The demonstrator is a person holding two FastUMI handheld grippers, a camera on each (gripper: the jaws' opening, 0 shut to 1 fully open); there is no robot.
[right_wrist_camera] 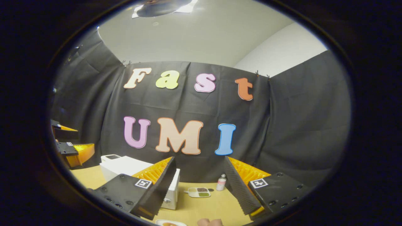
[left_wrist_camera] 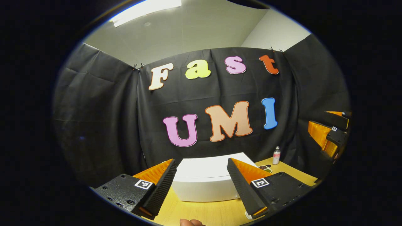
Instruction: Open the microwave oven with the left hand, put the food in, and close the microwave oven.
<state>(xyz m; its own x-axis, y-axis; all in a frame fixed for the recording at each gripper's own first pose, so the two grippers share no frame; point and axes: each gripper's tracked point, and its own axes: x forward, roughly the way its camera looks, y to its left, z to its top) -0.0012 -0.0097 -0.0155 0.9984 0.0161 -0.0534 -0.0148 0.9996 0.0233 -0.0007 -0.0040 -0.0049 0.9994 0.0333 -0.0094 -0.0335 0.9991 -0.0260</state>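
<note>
A white microwave sits on a yellow wooden table, its door closed, in front of a black cloth wall. In the left gripper view, the left gripper hovers just before the microwave, fingers spread wide apart, holding nothing. In the right gripper view, the right gripper is also wide open and empty, with the microwave to its left. A small tray of food lies on the table beyond it, beside a little bottle.

White microwave oven shut, on yellow table; food tray just right of it.
</note>
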